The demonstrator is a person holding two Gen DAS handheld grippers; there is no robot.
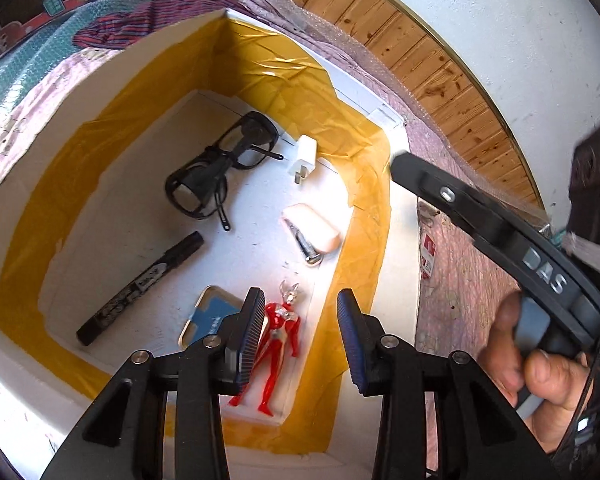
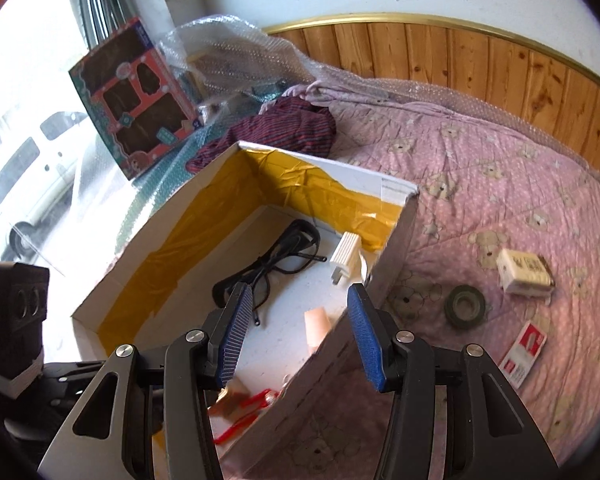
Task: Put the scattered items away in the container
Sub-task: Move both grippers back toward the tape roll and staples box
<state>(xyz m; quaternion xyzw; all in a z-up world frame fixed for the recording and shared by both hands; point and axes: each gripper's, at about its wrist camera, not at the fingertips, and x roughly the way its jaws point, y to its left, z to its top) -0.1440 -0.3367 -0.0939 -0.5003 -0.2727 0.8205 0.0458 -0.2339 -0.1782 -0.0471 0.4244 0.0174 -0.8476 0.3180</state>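
A white foam box lined with yellow tape (image 1: 236, 60) is shown on a bed covered by a pink bear-print quilt (image 2: 500, 168). On the box floor are seen black-framed glasses (image 1: 220, 164), a white plug adapter (image 1: 303, 156), a pale pink case (image 1: 314, 228), a black marker pen (image 1: 140, 284), a blue-faced card (image 1: 210, 316) and a red-and-silver toy figure (image 1: 280, 344). The left gripper (image 1: 300, 336) is held spread and empty above the figure. The right gripper (image 2: 296, 336) is likewise spread and empty over the box's near wall. Outside, on the quilt, lie a dark tape roll (image 2: 465, 305), a white charger block (image 2: 522, 272) and a red-and-white packet (image 2: 524, 350).
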